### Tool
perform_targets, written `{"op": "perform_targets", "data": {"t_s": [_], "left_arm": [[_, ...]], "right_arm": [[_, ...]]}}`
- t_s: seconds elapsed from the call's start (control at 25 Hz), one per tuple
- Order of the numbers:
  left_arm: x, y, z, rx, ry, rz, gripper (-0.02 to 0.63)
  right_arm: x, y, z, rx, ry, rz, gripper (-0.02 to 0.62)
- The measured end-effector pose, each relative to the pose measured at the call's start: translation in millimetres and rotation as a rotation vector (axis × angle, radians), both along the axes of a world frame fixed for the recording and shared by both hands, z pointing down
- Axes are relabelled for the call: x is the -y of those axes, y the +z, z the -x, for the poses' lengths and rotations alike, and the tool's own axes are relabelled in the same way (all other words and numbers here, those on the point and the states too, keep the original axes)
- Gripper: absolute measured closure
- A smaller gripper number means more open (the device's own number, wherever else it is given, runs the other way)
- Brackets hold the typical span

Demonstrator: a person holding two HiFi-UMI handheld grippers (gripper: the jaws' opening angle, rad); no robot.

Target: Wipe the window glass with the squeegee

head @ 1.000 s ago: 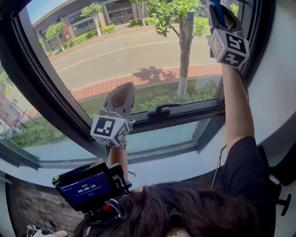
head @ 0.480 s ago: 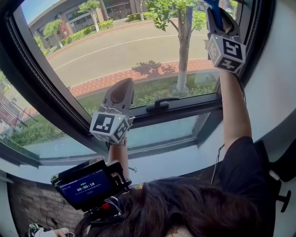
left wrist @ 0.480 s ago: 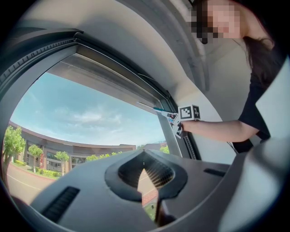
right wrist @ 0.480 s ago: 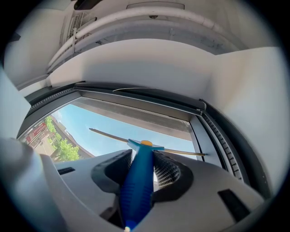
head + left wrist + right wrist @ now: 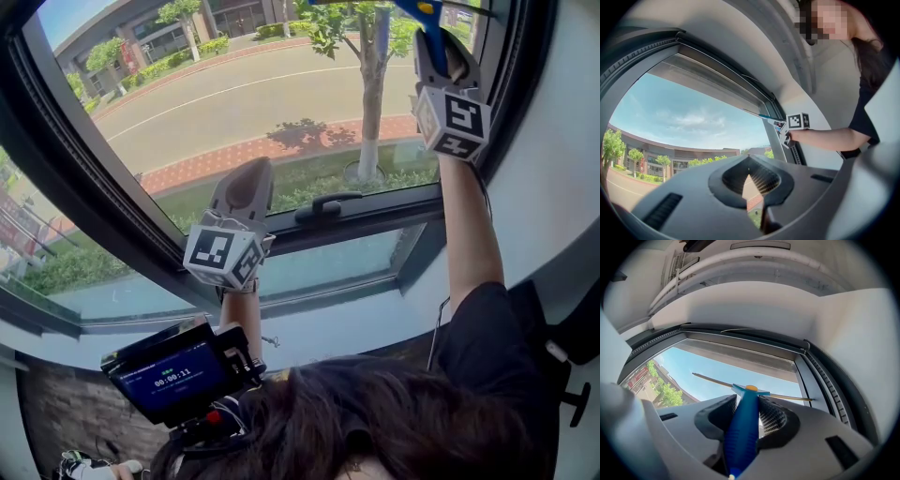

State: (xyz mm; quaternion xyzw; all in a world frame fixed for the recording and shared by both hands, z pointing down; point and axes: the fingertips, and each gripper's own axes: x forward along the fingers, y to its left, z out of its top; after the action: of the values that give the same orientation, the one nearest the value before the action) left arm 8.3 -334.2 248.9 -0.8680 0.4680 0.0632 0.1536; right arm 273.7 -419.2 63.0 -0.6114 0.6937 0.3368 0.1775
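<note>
A big dark-framed window (image 5: 103, 187) is taking up most of the wall in front of me. Its glass (image 5: 253, 103) is looking out on a sunlit road (image 5: 187, 112) and a tree (image 5: 372, 103), and a pale wall (image 5: 562, 141) is curving round it at 3 o'clock. A black latch (image 5: 328, 206) is sitting on the lower rail of the sash, and a white sill (image 5: 375, 323) is running below that. The person is standing close up, dark hair (image 5: 375, 422) filling 6 o'clock of the head view, with a small lit screen (image 5: 178, 380) showing at 7 o'clock. The right gripper (image 5: 437, 45) is reaching high at 1 o'clock on a raised bare arm (image 5: 464, 244), and its jaws are clamping the blue grip of the squeegee (image 5: 743, 427). The squeegee's long axis is pointing away from the gripper toward 12 o'clock, up to the top of the pane. Its thin blade (image 5: 754, 391) is lying crosswise, running from about 9 o'clock to 3 o'clock in the right gripper view, just under the upper frame rail. I cannot tell whether its edge is touching the glass. The left gripper (image 5: 246, 187) is hanging lower, near the middle of the window in front of the glass. Its jaws are drawn together with only a thin wedge of daylight between them, gripping nothing.
</note>
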Motion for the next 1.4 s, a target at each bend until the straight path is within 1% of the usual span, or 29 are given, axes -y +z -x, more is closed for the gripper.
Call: {"op": "perform_targets", "data": {"t_s": [0.52, 1.4], "left_arm": [[-1, 7, 0, -0.007, 0.007, 0.010, 0.604], [-1, 14, -6, 0.001, 0.021, 0.031, 0.604]], "right_arm": [[1, 45, 1, 0.020, -0.003, 0.051, 0.456], [0, 102, 2, 0.018, 0.011, 0.119, 0.456]]}}
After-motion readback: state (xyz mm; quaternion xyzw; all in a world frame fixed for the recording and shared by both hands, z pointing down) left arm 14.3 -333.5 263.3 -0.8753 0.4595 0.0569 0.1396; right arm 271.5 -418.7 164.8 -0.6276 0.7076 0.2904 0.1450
